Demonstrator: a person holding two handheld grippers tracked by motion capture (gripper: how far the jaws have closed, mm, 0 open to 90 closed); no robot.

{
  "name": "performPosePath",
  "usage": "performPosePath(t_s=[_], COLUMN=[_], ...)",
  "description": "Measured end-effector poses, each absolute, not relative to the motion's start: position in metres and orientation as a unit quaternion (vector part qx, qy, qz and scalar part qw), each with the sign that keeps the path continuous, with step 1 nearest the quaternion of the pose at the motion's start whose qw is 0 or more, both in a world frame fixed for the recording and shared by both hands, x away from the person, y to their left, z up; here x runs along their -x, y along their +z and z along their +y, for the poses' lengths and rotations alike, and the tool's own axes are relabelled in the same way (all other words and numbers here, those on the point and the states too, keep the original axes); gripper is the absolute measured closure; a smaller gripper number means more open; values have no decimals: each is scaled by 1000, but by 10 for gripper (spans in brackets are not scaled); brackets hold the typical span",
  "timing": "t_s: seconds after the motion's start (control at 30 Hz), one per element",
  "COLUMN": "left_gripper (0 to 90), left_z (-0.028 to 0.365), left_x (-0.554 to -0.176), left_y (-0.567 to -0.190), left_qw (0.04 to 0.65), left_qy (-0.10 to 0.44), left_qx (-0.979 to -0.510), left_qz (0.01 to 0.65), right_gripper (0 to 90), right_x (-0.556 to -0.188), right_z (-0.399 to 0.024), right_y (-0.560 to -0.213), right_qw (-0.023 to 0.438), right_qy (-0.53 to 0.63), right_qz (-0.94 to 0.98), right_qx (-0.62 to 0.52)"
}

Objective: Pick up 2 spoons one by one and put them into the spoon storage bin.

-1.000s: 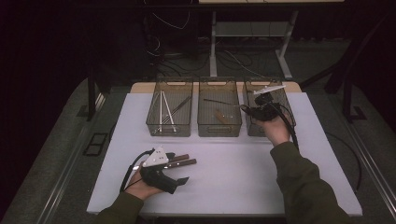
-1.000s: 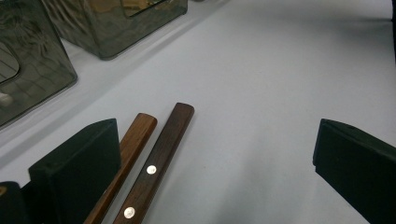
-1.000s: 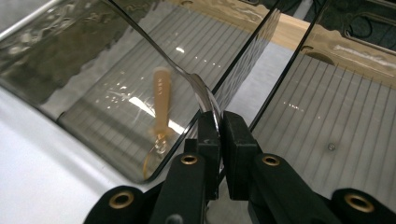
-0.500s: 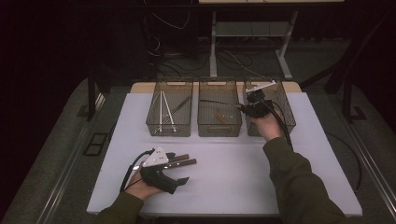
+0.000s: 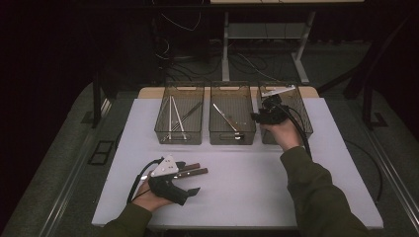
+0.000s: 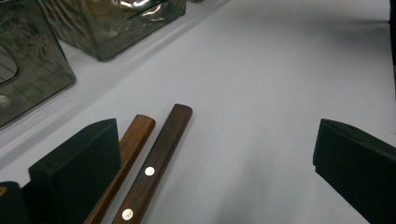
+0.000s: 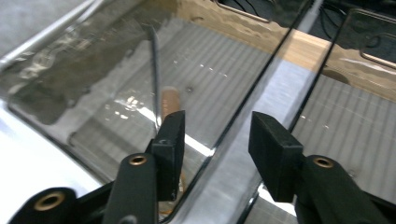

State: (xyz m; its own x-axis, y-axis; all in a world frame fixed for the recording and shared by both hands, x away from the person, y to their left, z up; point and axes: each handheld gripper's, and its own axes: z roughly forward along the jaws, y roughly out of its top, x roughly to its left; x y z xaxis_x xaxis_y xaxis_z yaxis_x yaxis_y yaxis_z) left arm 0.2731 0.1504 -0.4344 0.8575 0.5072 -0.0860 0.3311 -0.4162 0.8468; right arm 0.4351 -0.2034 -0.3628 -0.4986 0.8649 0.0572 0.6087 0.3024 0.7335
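Here the right gripper [image 5: 260,117] hovers over the two right-hand bins of a row of three, and its black jaws have just been opening; in the right gripper view [image 7: 215,137] they stand apart with nothing between the pads, straddling the gap where the walls of the two bins meet. Just beyond its left-hand jaw in that view, a wooden-handled utensil with a thin steel shaft [image 7: 161,95] lies inside the middle smoky translucent plastic bin [image 7: 74,70]; in the high view the same utensil [image 5: 226,120] lies slanted across that bin's floor [image 5: 232,88]. The right smoky plastic bin [image 5: 302,111] sits just beside it, partly behind the hand. The left gripper [image 5: 190,181] rests on the white table [image 5: 247,182] near the front edge, its jaws wide apart and pressing on nothing, as the left gripper view [image 6: 215,154] shows. Between those jaws, close to the left-hand one, two dark brown wooden handles with small metal rivets [image 6: 152,163] lie side by side on the table, touching or nearly so; in the high view they [image 5: 190,170] lie just beside the gripper. The left smoky plastic bin [image 5: 165,131] holds several long thin metal utensils [image 5: 176,114] lying crossed.
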Motion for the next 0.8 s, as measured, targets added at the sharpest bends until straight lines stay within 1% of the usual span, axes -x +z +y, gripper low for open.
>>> performPosePath(t_s=[0.2,0.4,0.63,0.8], left_gripper=[0,0,0,0], left_z=[151,151,151,151], left_x=[-273,-274,-274,-275], left_y=[-435,-434,-435,-435], left_qw=[479,473,471,470], left_qy=[92,94,94,95], left_qx=[-836,-841,-842,-842], left_qz=[251,246,246,247], right_gripper=[495,408,292,247], right_x=[-426,-411,-391,-377], right_z=[-208,-213,-219,-227], right_y=[-360,-360,-365,-370], right_qw=[166,135,146,135], right_qy=[384,418,435,456], right_qz=[789,792,786,781], right_qx=[-449,-424,-414,-406])
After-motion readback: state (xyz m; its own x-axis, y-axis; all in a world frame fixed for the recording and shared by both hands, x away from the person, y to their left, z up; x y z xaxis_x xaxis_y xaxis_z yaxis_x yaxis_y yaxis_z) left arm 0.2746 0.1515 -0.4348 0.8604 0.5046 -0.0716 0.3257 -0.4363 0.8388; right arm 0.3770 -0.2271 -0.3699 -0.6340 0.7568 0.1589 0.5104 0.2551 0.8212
